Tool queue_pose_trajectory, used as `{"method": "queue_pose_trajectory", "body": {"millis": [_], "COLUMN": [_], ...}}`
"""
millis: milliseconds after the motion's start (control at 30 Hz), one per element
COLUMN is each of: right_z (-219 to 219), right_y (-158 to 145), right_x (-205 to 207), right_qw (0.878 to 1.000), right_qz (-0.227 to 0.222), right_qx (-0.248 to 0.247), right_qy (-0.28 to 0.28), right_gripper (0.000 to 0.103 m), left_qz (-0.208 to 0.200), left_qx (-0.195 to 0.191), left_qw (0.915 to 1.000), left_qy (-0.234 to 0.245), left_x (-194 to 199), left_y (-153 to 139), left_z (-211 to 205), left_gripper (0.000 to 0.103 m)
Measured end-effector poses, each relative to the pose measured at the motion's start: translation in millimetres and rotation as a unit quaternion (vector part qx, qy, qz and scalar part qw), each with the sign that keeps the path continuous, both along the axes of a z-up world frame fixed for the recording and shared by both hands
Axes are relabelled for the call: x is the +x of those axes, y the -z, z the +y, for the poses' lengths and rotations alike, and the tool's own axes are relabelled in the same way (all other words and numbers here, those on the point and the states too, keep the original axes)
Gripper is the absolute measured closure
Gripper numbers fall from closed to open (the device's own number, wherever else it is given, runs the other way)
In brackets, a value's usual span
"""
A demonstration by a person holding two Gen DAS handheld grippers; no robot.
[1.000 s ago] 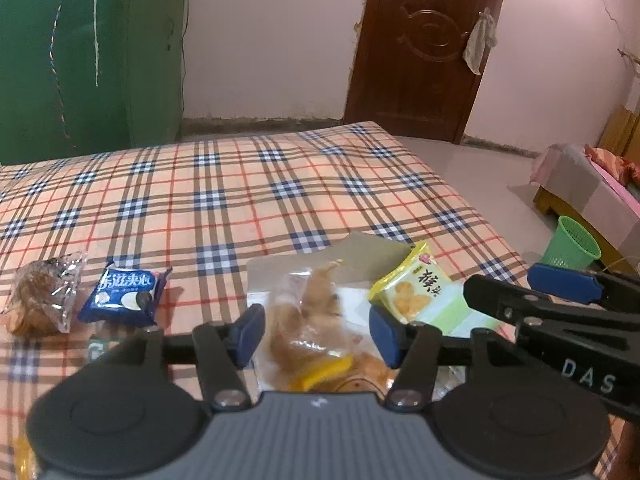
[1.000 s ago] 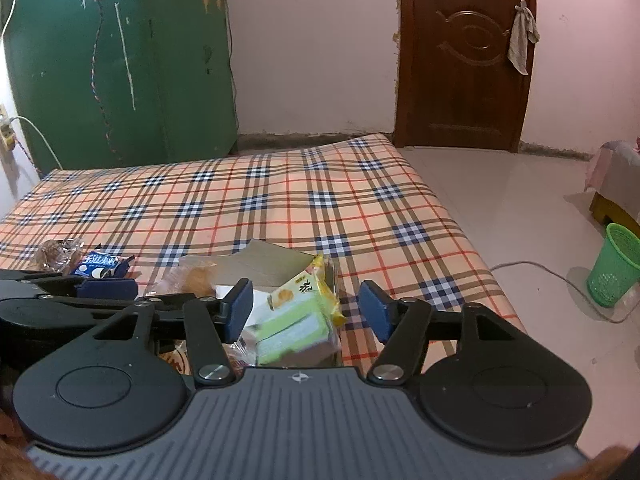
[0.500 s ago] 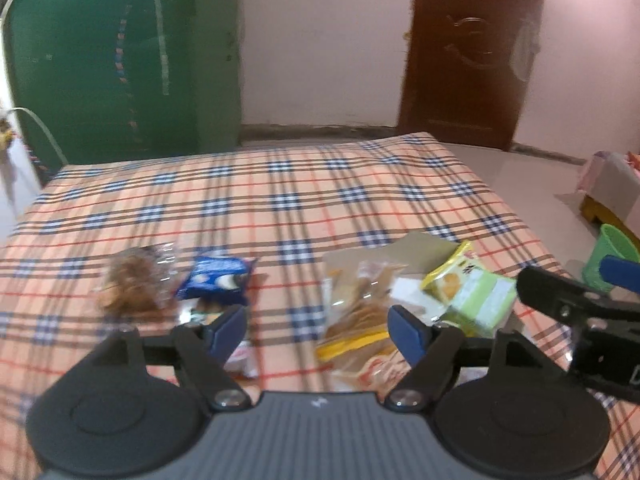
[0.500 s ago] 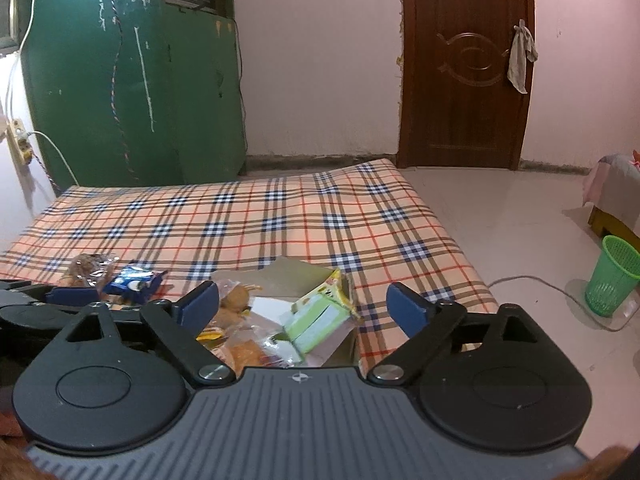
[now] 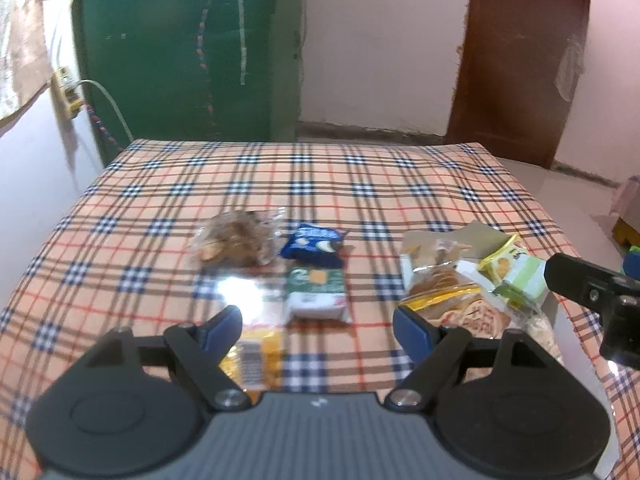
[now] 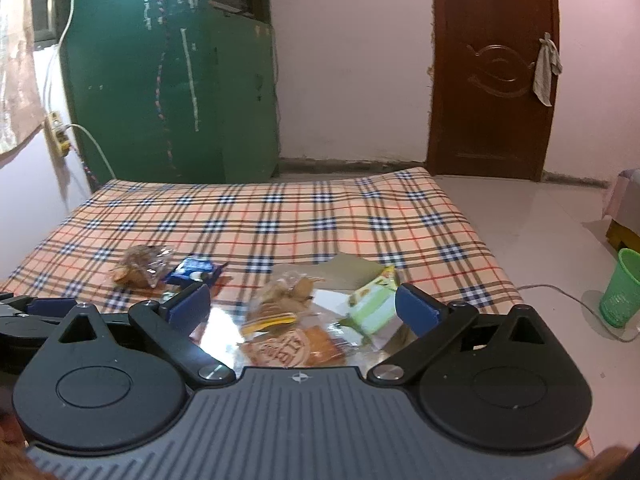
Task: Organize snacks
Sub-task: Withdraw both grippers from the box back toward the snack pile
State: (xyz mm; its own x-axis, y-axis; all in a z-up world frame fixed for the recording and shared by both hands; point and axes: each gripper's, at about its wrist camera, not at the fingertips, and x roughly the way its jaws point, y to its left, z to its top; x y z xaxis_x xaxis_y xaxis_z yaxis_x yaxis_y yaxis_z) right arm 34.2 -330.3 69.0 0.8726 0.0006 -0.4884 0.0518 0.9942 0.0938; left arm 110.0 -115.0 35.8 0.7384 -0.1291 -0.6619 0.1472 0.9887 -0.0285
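Note:
Snacks lie on the plaid bedspread (image 5: pixel 360 184). A clear bag of brown cookies (image 5: pixel 236 238), a blue packet (image 5: pixel 314 245), a green-and-white packet (image 5: pixel 318 292) and a yellow packet (image 5: pixel 256 354) lie loose at the left. A cardboard box (image 5: pixel 472 232) at the right holds a clear biscuit bag (image 5: pixel 444 280) and a yellow-green packet (image 5: pixel 514 270). My left gripper (image 5: pixel 318 328) is open and empty above the green-and-white packet. My right gripper (image 6: pixel 302 306) is open and empty over the box's snacks (image 6: pixel 280 312).
A green cabinet (image 6: pixel 168 80) and a brown door (image 6: pixel 492 68) stand behind the bed. A green bin (image 6: pixel 622 290) stands on the floor at the right. A socket with a white cable (image 5: pixel 66 94) is on the left wall.
Both grippers opened wider and pulled back and up. The left gripper swung left from over the box to over the loose packets.

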Motion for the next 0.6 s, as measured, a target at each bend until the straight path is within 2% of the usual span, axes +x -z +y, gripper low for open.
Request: {"method": "queue_pose_trajectory", "body": {"millis": [367, 600], "right_z": [52.0, 78.1], "right_y": [6.5, 17.4], "right_x": [7.1, 11.4], "right_qw": [0.999, 0.997], "right_qz": [0.012, 0.020], "right_qx": [-0.002, -0.009], "right_qy": [-0.044, -0.071], "right_gripper": [0.000, 0.000], "left_qz": [-0.004, -0.003], "left_qx": [-0.007, -0.008], "left_qw": [0.9991, 0.9975], "left_qy": [-0.041, -0.070], "left_x": [-16.5, -22.4], "left_y": [2.4, 14.2], "left_z": [51.8, 92.9], "left_gripper": [0.021, 0.020]}}
